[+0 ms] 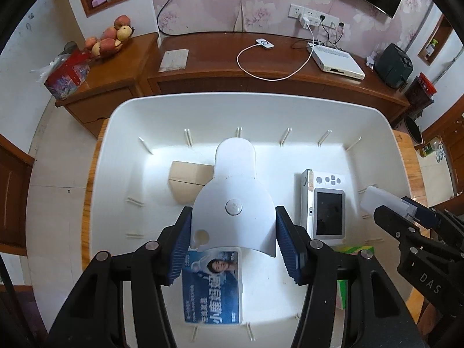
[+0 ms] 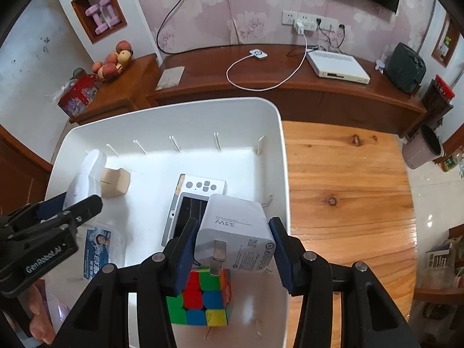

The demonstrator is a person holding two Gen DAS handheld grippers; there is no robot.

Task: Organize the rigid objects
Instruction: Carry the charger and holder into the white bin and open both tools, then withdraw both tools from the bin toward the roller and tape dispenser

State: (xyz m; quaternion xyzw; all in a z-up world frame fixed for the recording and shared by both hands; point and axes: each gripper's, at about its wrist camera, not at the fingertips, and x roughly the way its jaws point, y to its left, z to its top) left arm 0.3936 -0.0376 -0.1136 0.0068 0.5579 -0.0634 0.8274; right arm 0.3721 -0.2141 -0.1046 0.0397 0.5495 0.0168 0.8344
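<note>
one bin (image 1: pixel 139 133), one camera (image 1: pixel 324 203), perhaps two boxes (image 1: pixel 185 182)

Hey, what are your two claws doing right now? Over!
Left gripper shut on white curved gadget. Right gripper shut on white charger. Both over the white bin. Cube, camera below.

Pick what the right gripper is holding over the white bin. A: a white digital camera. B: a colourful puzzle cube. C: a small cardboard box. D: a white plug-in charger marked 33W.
D: the right gripper has its blue pads pressed on both sides of the white charger, whose 33W marking and metal prongs show, above the white bin.
</note>
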